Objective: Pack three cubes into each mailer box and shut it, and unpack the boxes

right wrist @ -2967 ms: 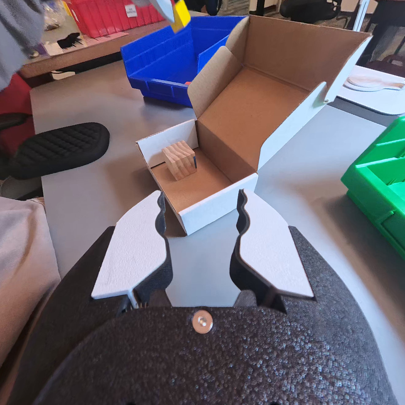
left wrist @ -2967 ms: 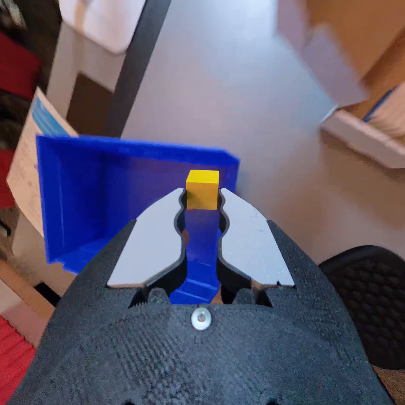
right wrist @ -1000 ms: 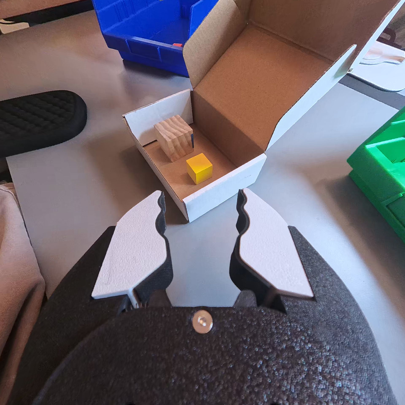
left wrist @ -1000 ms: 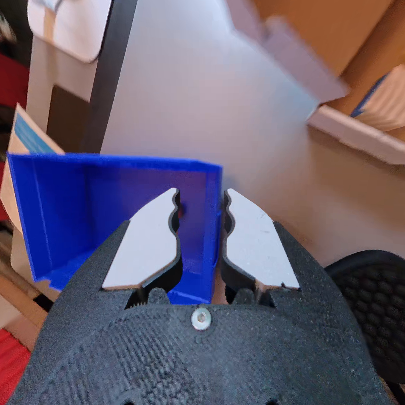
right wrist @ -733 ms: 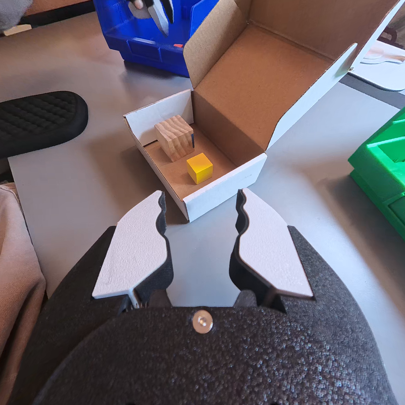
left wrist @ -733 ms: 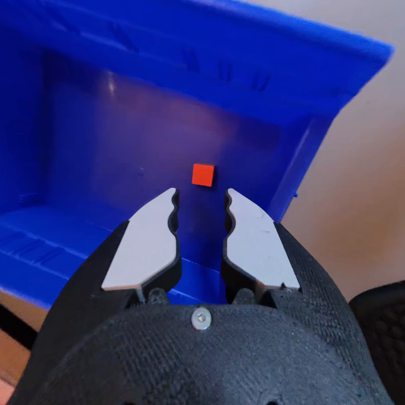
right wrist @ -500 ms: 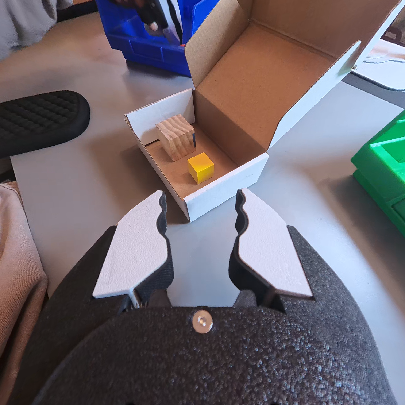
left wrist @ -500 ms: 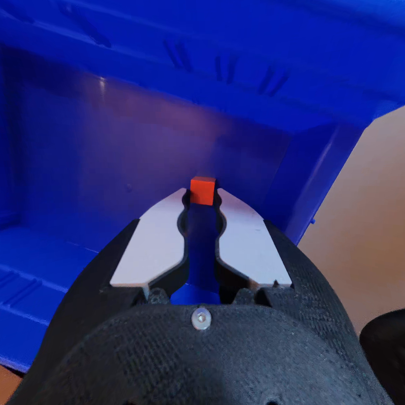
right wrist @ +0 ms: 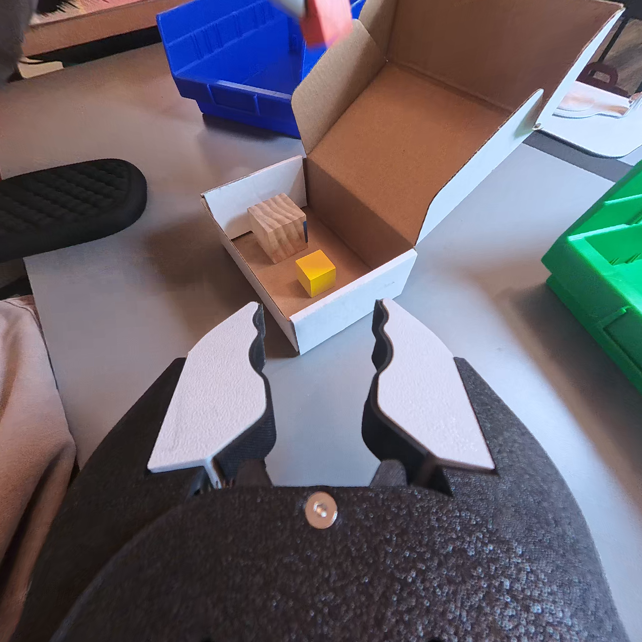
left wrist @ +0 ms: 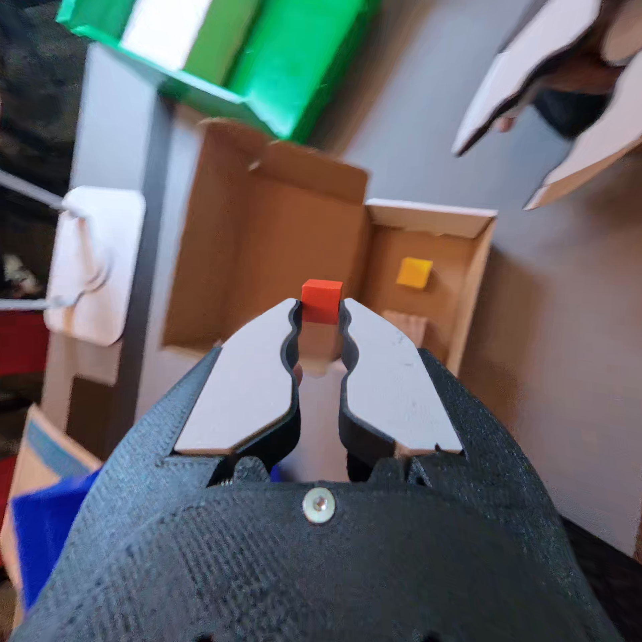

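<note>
My left gripper is shut on a small red cube and holds it high above the open white mailer box. The red cube shows blurred at the top of the right wrist view. In the box sit a wooden cube and a yellow cube; they also show in the left wrist view, the yellow cube and part of the wooden cube. The box lid stands open. My right gripper is open and empty, just in front of the box's near corner.
A blue bin stands behind the box on the grey table. A green bin is at the right, and shows in the left wrist view. A black padded armrest is at the left. A white plate-like part lies at the back right. Tip to tip, the grippers are about 15 centimetres apart.
My left gripper closed on the red cube inside the blue bin, lifted it out and moved over the open mailer box. The right gripper stayed open and nearly still.
</note>
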